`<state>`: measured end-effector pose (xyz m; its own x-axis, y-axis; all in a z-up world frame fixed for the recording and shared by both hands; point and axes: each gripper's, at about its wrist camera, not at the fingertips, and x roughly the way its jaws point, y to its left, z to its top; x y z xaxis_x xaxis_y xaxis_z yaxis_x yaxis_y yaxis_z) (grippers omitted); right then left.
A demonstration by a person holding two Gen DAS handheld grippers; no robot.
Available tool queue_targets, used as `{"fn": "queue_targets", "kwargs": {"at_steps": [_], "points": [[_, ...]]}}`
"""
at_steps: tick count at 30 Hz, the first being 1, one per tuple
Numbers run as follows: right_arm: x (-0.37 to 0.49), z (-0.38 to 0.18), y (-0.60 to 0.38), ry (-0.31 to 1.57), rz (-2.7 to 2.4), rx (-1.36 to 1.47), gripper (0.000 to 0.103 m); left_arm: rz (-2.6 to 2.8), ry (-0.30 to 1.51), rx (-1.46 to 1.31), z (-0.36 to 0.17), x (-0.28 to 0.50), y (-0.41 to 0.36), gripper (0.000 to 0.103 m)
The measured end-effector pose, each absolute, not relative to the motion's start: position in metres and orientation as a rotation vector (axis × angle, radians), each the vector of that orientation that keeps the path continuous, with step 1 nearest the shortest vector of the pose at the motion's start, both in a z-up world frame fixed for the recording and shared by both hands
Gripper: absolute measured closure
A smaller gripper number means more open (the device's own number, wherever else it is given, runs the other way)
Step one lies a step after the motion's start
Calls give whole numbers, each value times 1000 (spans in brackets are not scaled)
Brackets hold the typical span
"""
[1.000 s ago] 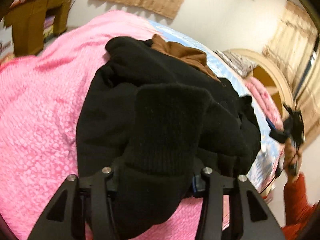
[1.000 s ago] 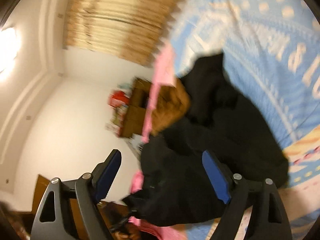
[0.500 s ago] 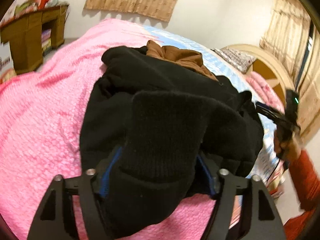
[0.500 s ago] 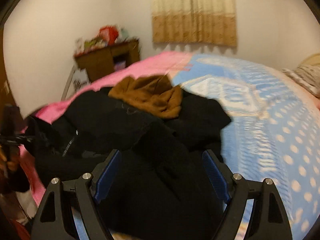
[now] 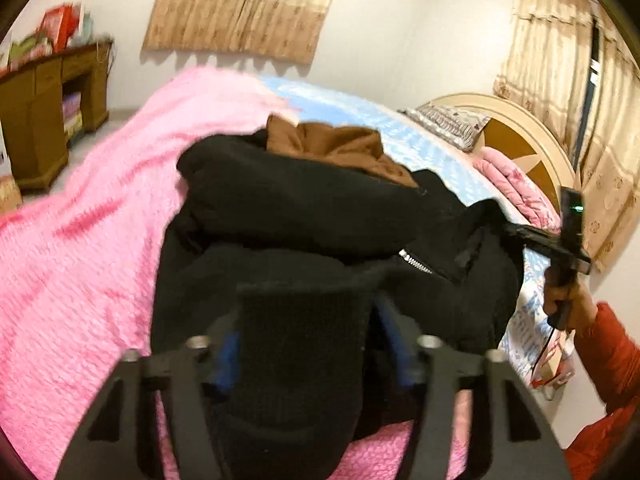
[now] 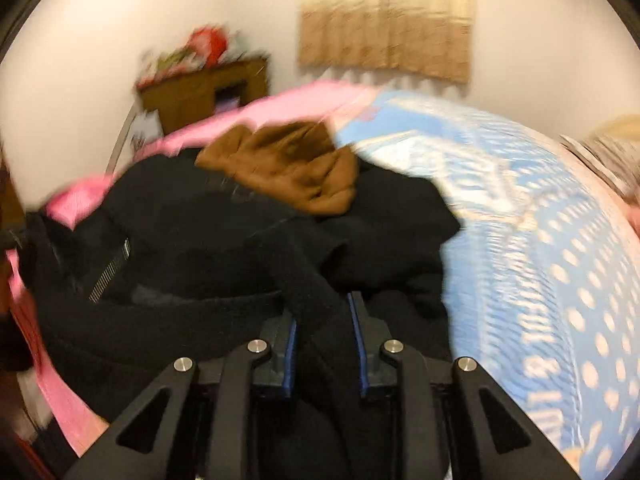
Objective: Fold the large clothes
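A large black zip jacket (image 5: pixel 312 224) lies bunched on the bed, with a brown garment (image 5: pixel 340 148) on its far side. My left gripper (image 5: pixel 308 344) is shut on the jacket's black ribbed cuff (image 5: pixel 304 336), which hides its pads. My right gripper (image 6: pixel 324 336) is shut on a black fold of the same jacket (image 6: pixel 224 240) near its zipper (image 6: pixel 108 272). The right gripper also shows in the left wrist view (image 5: pixel 560 240), held by a hand in a red sleeve. The brown garment (image 6: pixel 288 168) shows beyond the jacket.
The bed has a pink blanket (image 5: pixel 80 224) on the left and a blue dotted cover (image 6: pixel 540 248) on the right. A wooden desk (image 5: pixel 44 100) stands by the far wall. A headboard (image 5: pixel 516 136) and pillow (image 5: pixel 448 124) lie at the bed's far right.
My right gripper swung from the wall down onto the jacket and closed on a fold. My left gripper kept hold of the cuff and lifted slightly.
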<state>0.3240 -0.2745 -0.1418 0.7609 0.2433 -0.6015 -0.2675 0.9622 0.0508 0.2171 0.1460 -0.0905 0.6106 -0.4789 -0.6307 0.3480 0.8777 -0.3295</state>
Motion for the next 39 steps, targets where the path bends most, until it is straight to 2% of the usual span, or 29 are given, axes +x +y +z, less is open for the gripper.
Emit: {"fn": "queue_targets", "kwargs": {"at_steps": [2,5,11,22,30,36,39], "points": [[317,-137,-285,627,259,33,80,-493,794,-199,-97,220,143,73],[308,-139,-276,623,226,-3,80,-493,785,-239,-98,216,141,83],[290,-127,-260,575,165,-85,80,-468,716,-289,-76,193,145,96],[252,-64,-264,357,106,-35,81,-381,535,-312,-18,199,141,97],[292,-47,-264,344,84,-12,81,-309,514,-353,7,263,147,98],[361,-39,-258,367,57,-50,81,-248,540,-287,6,318,143,98],[378,-52,-258,416,68,-40,81,-318,602,-303,-10,322,145,90]]}}
